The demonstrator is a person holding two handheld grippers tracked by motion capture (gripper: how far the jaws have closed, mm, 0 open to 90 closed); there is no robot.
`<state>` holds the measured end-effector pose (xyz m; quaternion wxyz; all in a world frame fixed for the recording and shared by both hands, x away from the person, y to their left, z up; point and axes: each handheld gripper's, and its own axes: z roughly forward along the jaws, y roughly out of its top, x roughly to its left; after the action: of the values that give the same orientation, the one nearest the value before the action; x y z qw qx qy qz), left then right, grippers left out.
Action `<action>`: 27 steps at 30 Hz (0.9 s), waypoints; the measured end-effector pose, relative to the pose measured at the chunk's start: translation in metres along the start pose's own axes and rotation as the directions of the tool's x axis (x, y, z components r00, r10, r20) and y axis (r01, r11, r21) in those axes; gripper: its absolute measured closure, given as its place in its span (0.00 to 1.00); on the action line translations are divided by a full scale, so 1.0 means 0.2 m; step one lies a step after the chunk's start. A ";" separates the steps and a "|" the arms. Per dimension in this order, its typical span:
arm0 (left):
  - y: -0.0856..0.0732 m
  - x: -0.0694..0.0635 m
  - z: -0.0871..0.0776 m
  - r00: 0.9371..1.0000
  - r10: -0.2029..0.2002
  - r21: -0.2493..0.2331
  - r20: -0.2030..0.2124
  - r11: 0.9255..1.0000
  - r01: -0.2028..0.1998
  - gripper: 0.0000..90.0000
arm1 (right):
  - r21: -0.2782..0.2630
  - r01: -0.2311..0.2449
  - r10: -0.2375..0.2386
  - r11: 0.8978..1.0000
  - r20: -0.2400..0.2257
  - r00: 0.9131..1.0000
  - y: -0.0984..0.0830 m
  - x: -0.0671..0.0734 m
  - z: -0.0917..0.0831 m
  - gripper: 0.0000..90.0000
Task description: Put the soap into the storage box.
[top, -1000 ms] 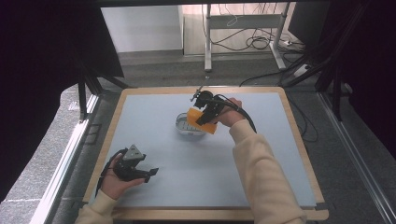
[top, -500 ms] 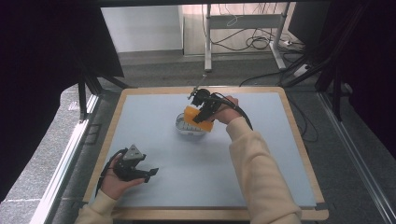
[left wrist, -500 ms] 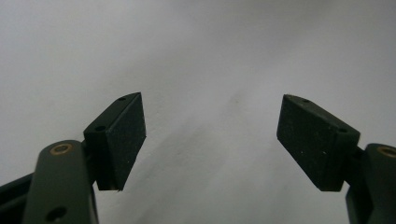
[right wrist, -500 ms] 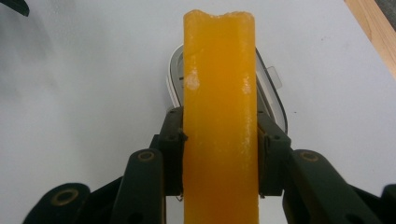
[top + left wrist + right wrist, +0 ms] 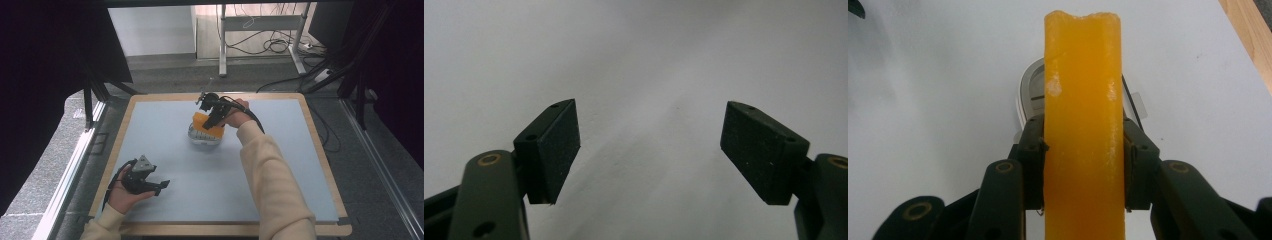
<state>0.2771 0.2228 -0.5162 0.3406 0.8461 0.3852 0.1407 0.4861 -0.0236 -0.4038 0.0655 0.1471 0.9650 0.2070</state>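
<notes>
An orange slab (image 5: 201, 121) stands on edge between the jaws of my right gripper (image 5: 210, 121), which is shut on it at the far middle of the table. In the right gripper view the orange slab (image 5: 1083, 75) rises straight up between my right gripper's (image 5: 1083, 167) pads. Directly below it lies a white rounded object (image 5: 201, 136) with grey slots, also seen as a white rounded object (image 5: 1030, 92) behind the slab. My left gripper (image 5: 161, 186) rests near the front left, open, with nothing between its jaws (image 5: 649, 145).
The pale blue table top (image 5: 160, 135) has a wooden rim (image 5: 127, 107) all round. A sleeved forearm (image 5: 267, 175) reaches across the right half. Dark floor, cables and metal legs lie beyond the far edge.
My right gripper and the orange slab have shifted slightly left over the white object. The left gripper has stayed put.
</notes>
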 end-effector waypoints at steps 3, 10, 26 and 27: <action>0.00 0.00 0.00 1.000 -0.002 0.001 0.000 1.000 0.002 0.26 | 0.007 0.005 -0.005 1.000 -0.007 1.000 0.02 -0.01 0.02 0.68; 0.00 0.00 0.00 1.000 0.000 0.002 0.002 1.000 0.000 0.26 | 0.032 0.034 -0.034 0.999 -0.013 0.999 0.06 -0.02 0.07 0.68; -0.01 0.01 0.00 1.000 -0.006 0.003 0.000 1.000 0.006 0.26 | 0.046 0.074 -0.073 0.996 -0.034 0.997 0.07 -0.05 0.16 0.68; -0.01 0.01 0.00 1.000 -0.006 0.003 -0.001 1.000 0.006 0.26 | 0.048 0.071 -0.070 0.996 -0.035 0.997 0.07 -0.05 0.17 0.68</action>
<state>0.2772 0.2243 -0.5178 0.3396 0.8453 0.3881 0.1393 0.5060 -0.0009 -0.4277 0.0529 0.1111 0.9754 0.1831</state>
